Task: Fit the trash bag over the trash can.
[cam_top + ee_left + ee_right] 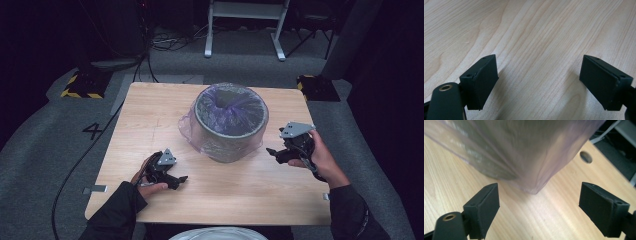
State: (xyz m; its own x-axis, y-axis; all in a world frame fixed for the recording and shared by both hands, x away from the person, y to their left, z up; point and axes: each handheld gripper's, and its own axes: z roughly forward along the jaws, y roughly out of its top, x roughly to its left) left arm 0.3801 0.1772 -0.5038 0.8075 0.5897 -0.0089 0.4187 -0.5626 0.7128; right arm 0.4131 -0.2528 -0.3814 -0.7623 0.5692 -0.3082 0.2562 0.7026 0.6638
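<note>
Nearest to me, my left gripper rests low on the wooden table, well short of the grey bin and off to its near left; its jaws are spread wide with bare wood between them, gripping nothing. My right gripper sits a little farther out, just beside the bin's right flank, jaws pointing at it and spread just as wide. In the right gripper view the clear purplish bag that drapes over the bin hangs ahead of my fingers, its lowest corner reaching toward the gap between them but not touching either. Beyond both grippers, the bin stands upright near the table's middle, the bag tucked inside and spilling down its outside.
</note>
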